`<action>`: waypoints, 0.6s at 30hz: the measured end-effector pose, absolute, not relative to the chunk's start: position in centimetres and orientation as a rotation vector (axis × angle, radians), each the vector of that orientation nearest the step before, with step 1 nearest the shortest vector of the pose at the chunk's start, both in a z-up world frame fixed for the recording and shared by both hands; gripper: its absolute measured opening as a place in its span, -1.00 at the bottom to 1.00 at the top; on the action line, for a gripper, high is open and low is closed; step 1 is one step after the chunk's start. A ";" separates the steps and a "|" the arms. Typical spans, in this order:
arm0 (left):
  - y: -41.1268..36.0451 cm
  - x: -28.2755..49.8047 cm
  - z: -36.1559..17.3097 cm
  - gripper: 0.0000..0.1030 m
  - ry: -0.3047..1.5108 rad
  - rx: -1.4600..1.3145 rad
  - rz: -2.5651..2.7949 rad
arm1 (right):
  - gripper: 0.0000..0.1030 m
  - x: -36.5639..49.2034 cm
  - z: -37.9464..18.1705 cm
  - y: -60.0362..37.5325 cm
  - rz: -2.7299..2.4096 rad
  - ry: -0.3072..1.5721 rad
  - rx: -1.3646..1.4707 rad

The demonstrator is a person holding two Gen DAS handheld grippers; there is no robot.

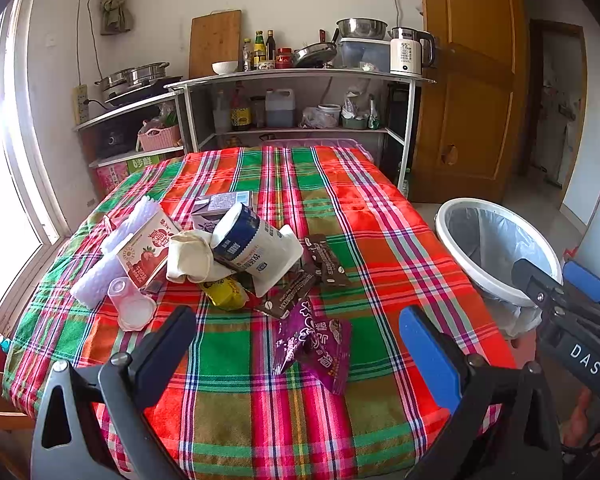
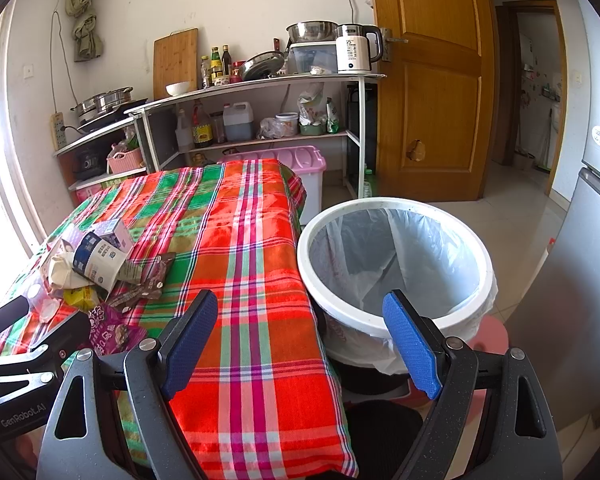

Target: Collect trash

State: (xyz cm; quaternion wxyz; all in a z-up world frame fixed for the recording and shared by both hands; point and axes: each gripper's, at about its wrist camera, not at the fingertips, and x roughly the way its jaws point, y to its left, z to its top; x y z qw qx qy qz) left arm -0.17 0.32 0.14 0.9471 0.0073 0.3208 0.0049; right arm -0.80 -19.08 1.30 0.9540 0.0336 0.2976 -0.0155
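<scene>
White wall (image 2: 240,4) at 12 o'clock, fronted by a two-tier metal shelf unit (image 2: 260,80). Wooden door (image 2: 432,80) at 1 o'clock. Bright window (image 1: 4,160) at 9 o'clock. Pale tiled floor (image 2: 512,220).

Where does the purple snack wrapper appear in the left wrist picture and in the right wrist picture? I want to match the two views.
Left wrist view: the purple snack wrapper lies low in the centre, on the plaid tablecloth, nearest piece of the litter to the camera.
Right wrist view: it sits at the lower left, partly hidden behind the other gripper's body.
Shared landmark: the white trash bin, beside the table's right edge.
</scene>
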 end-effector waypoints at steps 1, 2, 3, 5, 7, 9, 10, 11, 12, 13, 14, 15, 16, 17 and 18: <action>0.3 -0.2 0.1 1.00 0.653 0.015 0.009 | 0.65 -0.8 1.2 -19.1 -0.032 0.605 0.068; 0.3 -0.2 0.1 1.00 0.654 0.015 0.010 | 0.65 -0.8 1.2 -19.1 -0.031 0.605 0.068; 0.3 -0.2 0.1 1.00 0.653 0.014 0.011 | 0.65 -0.8 1.2 -19.1 -0.031 0.605 0.069; 0.3 -0.2 0.1 1.00 0.653 0.014 0.010 | 0.65 -0.8 1.2 -19.1 -0.032 0.604 0.068; 0.3 -0.2 0.1 1.00 0.653 0.014 0.010 | 0.65 -0.8 1.1 -19.1 -0.033 0.603 0.068; 0.3 -0.2 0.1 1.00 0.654 0.015 0.010 | 0.65 -0.8 1.1 -19.1 -0.032 0.603 0.069; 0.3 -0.2 0.1 1.00 0.653 0.014 0.011 | 0.65 -0.8 1.1 -19.1 -0.032 0.604 0.068; 0.3 -0.2 0.1 1.00 0.653 0.014 0.010 | 0.65 -0.8 1.1 -19.1 -0.033 0.604 0.067; 0.3 -0.2 0.1 1.00 0.654 0.014 0.010 | 0.65 -0.8 1.1 -19.1 -0.033 0.603 0.068; 0.3 -0.2 0.1 1.00 0.654 0.014 0.011 | 0.65 -0.8 1.1 -19.1 -0.032 0.603 0.068; 0.4 -0.2 0.2 1.00 0.653 0.013 0.011 | 0.65 -0.8 1.1 -19.1 -0.033 0.603 0.068; 0.4 -0.3 0.2 1.00 0.654 0.013 0.011 | 0.65 -0.8 1.1 -19.1 -0.034 0.603 0.068; 0.4 -0.3 0.2 1.00 0.654 0.012 0.012 | 0.65 -0.8 1.1 -19.1 -0.033 0.603 0.068; 0.5 -0.2 0.2 1.00 0.653 0.012 0.012 | 0.65 -0.8 1.1 -19.1 -0.033 0.603 0.068; 0.5 -0.3 0.3 1.00 0.653 0.013 0.011 | 0.65 -0.8 1.1 -19.1 -0.033 0.603 0.067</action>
